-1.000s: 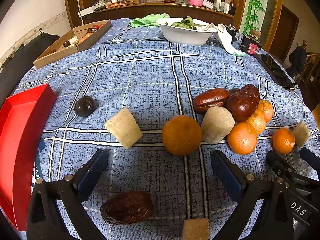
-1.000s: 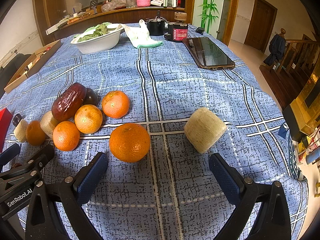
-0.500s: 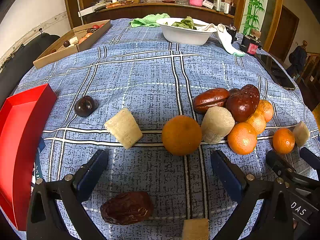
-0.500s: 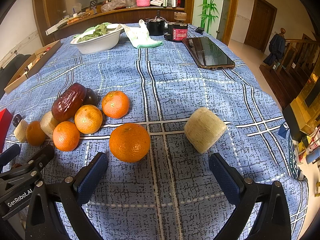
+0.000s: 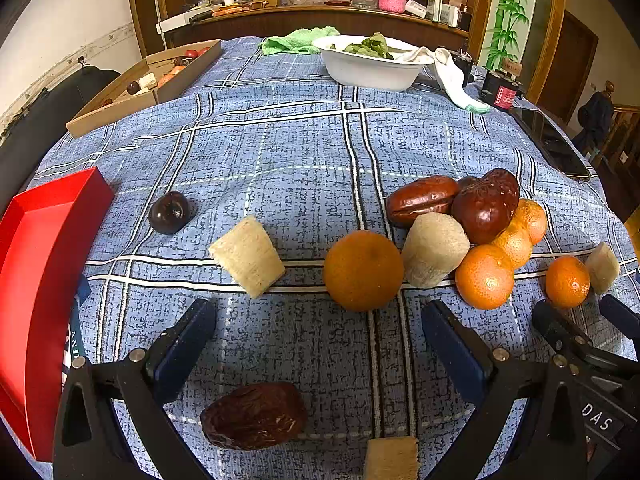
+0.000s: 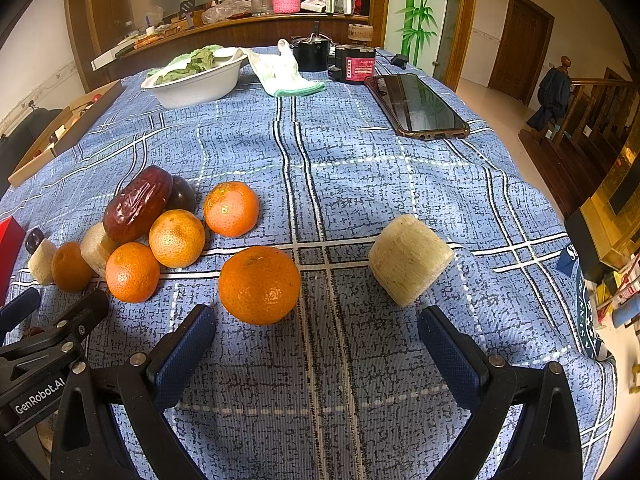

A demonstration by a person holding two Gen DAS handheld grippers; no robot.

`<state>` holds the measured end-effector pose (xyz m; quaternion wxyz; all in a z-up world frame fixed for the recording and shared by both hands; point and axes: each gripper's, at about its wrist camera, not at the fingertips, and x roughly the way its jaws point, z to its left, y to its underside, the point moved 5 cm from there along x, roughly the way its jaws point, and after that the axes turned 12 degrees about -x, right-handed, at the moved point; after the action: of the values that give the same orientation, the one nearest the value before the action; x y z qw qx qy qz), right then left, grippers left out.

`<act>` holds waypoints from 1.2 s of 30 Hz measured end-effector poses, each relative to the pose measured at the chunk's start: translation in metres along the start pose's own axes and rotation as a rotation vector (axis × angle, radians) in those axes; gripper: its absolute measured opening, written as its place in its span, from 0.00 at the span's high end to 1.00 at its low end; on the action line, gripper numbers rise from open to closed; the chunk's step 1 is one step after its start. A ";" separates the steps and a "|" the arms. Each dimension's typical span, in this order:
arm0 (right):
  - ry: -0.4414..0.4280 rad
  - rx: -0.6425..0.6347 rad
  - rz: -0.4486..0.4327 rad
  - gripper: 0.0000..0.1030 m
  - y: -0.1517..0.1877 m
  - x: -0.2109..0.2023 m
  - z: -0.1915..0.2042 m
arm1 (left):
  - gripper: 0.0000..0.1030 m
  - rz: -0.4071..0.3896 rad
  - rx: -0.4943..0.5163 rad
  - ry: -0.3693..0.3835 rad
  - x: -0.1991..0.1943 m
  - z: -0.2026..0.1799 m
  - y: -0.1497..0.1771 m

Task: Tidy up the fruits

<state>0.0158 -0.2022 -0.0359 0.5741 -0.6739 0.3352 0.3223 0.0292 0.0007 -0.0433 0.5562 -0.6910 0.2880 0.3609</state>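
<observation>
My left tool (image 5: pixel 318 338) and right tool (image 6: pixel 316 344) hover spread wide and empty over the blue plaid-clothed table (image 6: pixel 360 168), so either can straddle a fruit. The round orange mandarin (image 6: pixel 259 285) lies just ahead of the right tool; the wrinkled brown dried date (image 5: pixel 254 416) lies between the left tool's fingers. Tool bodies read "GenRobot.AI" and "DAS".
</observation>
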 end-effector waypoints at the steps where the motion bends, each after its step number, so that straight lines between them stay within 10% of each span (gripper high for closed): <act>1: 0.000 0.001 0.000 0.00 0.000 0.000 0.000 | 0.00 0.005 0.002 0.000 0.000 0.000 0.000; 28: -0.016 0.008 0.020 0.00 0.001 -0.003 0.002 | 0.00 0.024 0.070 0.012 -0.014 0.000 0.010; 33: -0.025 0.010 0.017 0.00 -0.001 -0.003 0.002 | 0.34 0.049 -0.009 0.166 -0.044 0.012 0.011; 36: -0.050 0.030 0.004 0.01 -0.001 -0.005 -0.002 | 0.34 -0.058 -0.073 0.240 -0.086 0.039 0.000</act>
<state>0.0140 -0.2035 -0.0313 0.5918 -0.6563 0.3268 0.3350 -0.0276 0.0388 0.0226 0.5023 -0.7572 0.3190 0.2693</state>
